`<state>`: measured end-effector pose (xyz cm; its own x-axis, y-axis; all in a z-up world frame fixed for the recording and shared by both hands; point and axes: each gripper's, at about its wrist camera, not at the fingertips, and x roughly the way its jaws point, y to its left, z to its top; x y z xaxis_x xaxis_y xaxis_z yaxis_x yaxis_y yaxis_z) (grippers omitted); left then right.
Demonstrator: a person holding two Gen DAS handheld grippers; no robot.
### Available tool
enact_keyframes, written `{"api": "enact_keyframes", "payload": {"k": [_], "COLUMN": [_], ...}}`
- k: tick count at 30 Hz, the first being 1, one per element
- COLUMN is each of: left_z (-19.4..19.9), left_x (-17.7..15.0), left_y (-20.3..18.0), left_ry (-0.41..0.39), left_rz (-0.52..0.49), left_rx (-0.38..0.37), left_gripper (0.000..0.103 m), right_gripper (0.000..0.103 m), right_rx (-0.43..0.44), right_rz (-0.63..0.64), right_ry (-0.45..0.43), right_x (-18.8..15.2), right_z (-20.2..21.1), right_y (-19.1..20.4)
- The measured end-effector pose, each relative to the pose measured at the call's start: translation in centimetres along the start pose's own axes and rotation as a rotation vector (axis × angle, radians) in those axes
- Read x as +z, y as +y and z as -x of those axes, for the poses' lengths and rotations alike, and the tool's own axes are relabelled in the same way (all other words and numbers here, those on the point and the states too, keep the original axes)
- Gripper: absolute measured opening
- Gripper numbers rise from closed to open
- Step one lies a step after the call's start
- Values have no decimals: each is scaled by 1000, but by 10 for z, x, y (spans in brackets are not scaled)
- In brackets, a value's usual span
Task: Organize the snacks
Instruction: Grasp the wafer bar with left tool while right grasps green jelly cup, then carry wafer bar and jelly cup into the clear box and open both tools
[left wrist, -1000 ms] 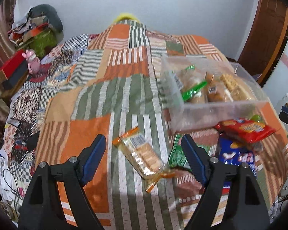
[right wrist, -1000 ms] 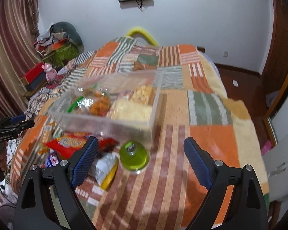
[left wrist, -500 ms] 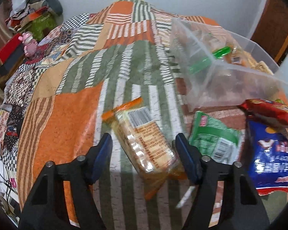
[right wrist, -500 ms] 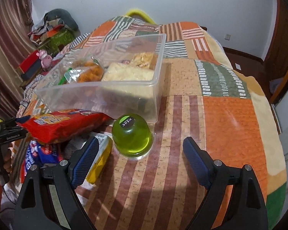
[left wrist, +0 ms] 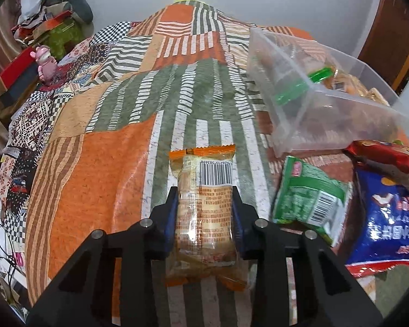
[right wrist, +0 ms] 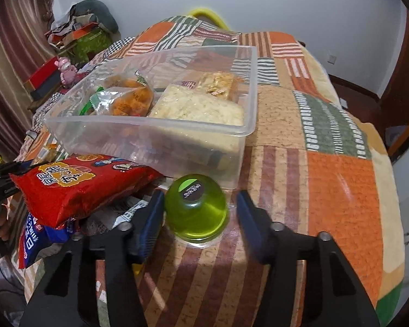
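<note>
My left gripper is shut on an orange-ended clear biscuit packet lying on the patchwork bedspread. My right gripper is open, its jaws on either side of a green jelly cup standing upside down; the left finger is close to it, the right finger stands apart. A clear plastic bin holding several snack packets stands just beyond the cup; it also shows in the left wrist view.
A green packet, a blue bag and a red bag lie beside the bin. A pink toy and boxes sit at the bed's left edge. A wooden door is at the right.
My left gripper moved down over the biscuit packet and shut on it. My right gripper moved down and forward around the green jelly cup, its jaws narrowing.
</note>
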<state>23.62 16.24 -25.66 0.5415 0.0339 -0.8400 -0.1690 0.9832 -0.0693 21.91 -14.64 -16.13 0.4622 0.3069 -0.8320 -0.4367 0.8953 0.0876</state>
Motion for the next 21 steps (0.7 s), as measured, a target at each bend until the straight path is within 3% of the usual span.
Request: {"api": "enact_keyframes", "payload": {"k": [10,21], "left_z": [44,80], "left_x": [12,39], "left_y": [-10,-37], "left_ry": [-85,-182], "left_rz": [-10,-52], "left_rx": [-8,-55], "left_gripper": [34,34], "right_gripper": [43,43], "right_rx": [-16,-18], "right_rz": [30,38], "right_ry": [-23,-124], "right_x": [-6,4], "right_z": [15,55], "right_y": [4,4]}}
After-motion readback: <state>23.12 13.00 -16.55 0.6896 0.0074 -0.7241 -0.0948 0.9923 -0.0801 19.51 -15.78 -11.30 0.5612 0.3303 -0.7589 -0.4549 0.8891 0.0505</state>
